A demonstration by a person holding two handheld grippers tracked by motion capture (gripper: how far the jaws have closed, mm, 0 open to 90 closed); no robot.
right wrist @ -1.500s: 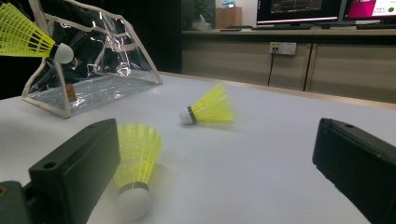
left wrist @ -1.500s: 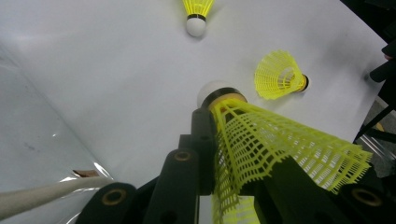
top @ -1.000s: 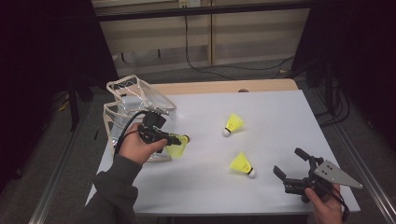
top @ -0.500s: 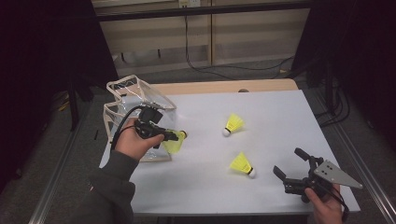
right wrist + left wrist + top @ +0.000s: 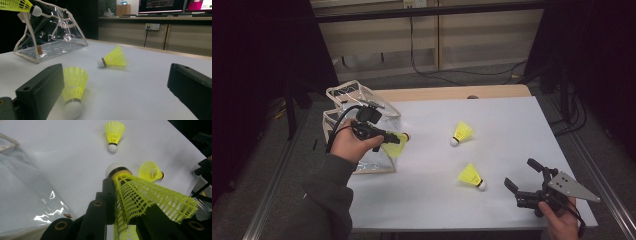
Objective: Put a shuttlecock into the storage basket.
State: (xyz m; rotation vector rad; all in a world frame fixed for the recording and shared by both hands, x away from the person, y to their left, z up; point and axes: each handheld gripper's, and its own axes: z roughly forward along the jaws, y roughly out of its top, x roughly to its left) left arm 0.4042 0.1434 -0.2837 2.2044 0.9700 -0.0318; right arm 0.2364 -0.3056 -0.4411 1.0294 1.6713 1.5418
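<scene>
Yellow shuttlecock clamped by its skirt in the left claw, just beside the clear bag. Right claw spread wide, unladen, near another shuttlecock on the table.

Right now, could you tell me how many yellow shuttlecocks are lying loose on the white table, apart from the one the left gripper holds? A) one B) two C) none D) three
B: two lie free on the white table, the far shuttlecock and the near shuttlecock, while the left gripper is shut on a third, the held shuttlecock, beside the clear pouch.
</scene>
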